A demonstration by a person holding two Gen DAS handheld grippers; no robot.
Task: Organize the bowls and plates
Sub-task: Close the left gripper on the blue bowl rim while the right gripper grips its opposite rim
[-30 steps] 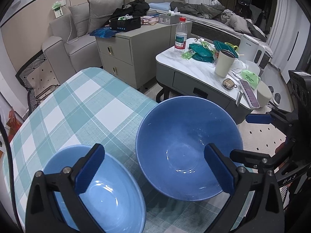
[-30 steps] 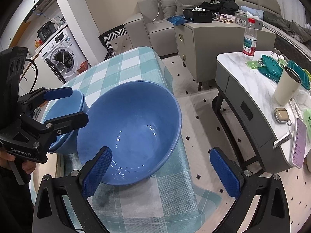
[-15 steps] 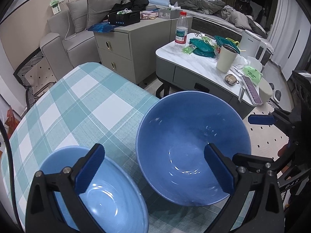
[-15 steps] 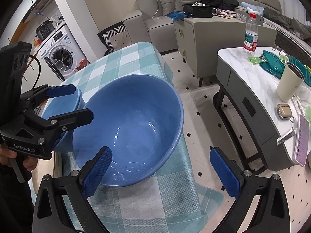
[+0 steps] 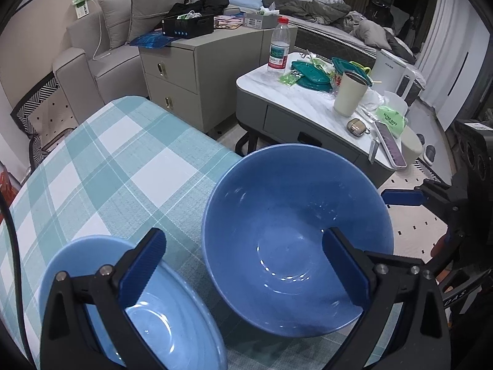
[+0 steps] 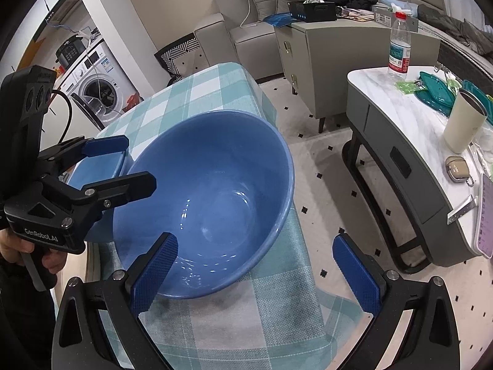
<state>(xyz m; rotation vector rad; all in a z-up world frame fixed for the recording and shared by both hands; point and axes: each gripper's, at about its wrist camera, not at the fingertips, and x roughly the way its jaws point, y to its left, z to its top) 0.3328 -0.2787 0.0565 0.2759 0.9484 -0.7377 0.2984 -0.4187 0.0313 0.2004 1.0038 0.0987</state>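
The left gripper [image 5: 243,265] stands wide open and holds nothing; one blue ribbed pad hangs over the pale blue glossy shallow bowl [image 5: 172,323], the other over the inside of the large deep blue glossy bowl [image 5: 286,234]. The right gripper [image 6: 255,269] is also spread wide and empty, its left pad at the near rim of the large bowl, its right pad out past the edge of the table. Both bowls sit upright on the teal and white checked tablecloth [image 5: 123,166], the pale one just beside the deep one on its left; whether their rims touch is unclear. The deep bowl sits close to the table's right-hand edge. In the right wrist view the left gripper hovers over the pale bowl. Beyond the table stands a white marble-topped side table [image 5: 308,98] carrying a cream tumbler [image 5: 349,94], a clear plastic water bottle with a red cap [image 5: 279,44] and teal lids. Farther back are a grey drawer cabinet [image 5: 197,74] and a beige sofa [image 5: 101,46]
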